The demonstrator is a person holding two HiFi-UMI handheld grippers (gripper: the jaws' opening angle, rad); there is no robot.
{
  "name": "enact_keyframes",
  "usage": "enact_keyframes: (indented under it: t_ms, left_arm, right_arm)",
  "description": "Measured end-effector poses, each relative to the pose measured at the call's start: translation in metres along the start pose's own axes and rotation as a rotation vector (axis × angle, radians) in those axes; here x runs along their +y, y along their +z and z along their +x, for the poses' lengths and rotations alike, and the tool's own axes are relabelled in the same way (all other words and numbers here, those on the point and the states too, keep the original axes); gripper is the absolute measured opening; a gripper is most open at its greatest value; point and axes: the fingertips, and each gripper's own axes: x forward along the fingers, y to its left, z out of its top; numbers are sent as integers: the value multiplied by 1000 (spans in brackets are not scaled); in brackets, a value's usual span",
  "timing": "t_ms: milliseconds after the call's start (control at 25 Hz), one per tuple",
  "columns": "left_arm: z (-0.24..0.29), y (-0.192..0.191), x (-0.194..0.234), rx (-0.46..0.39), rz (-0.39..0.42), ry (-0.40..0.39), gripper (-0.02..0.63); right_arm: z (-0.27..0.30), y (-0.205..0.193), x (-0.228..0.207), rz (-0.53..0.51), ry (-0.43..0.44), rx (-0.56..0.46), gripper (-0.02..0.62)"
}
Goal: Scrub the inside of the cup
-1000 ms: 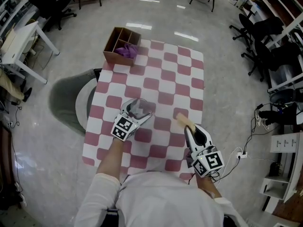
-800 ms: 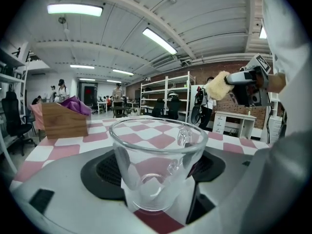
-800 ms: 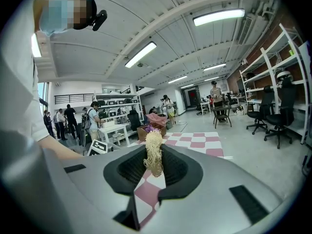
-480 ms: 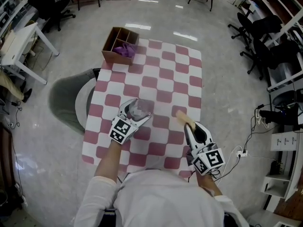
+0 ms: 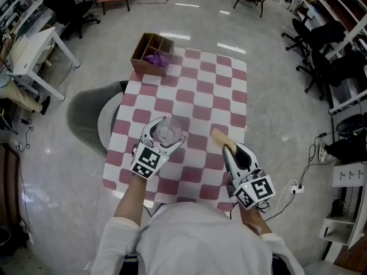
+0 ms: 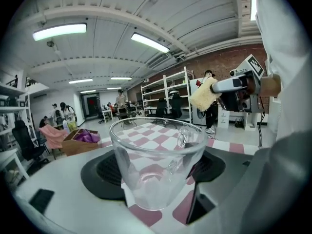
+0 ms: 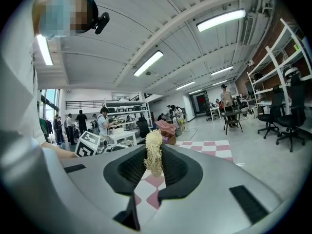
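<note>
While both grippers are held over the near half of the table (image 5: 202,91), the two are apart and nothing of one touches the other.

Left gripper (image 5: 167,133): jaws closed against the sides of the cup (image 5: 170,131) — a clear glass cup with a small handle. The left gripper view shows the cup (image 6: 157,162) seated between the two dark jaw pads, mouth open and turned away from the gripper body, handle on the far right side. Seen from the head view, its mouth faces upward. It lies over the near left part of the table, inward of the left edge. Whether its base rests on the checked cloth cannot be determined.

Right gripper (image 5: 229,148): jaws clamped on a pale yellow fibrous scrub pad (image 5: 220,137), which projects past the jaw tips toward the table's far edge. The right gripper view shows the scrub pad (image 7: 153,151) pinched upright between the pads. It sits over the near right part of the table, close to the right edge. From the left gripper view the pad (image 6: 204,93) appears up and to the right of the cup, clear of the rim.

Other items: a brown cardboard box (image 5: 145,55) with dividers stands at the far left corner of the table — a purple cloth (image 5: 160,58) lies in one compartment.
</note>
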Motion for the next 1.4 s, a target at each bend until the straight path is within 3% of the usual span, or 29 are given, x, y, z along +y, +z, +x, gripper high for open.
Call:
enact_keyframes:
  t_ms: [440,1400]
  left_arm:
    - [-33,29,-30,33,5,33,396]
    - [-38,39,-98,92,85,45,396]
  right_arm:
    - [-23,28,24,5,96,-58,86]
    - [-49,30,51,-2,250,-62,86]
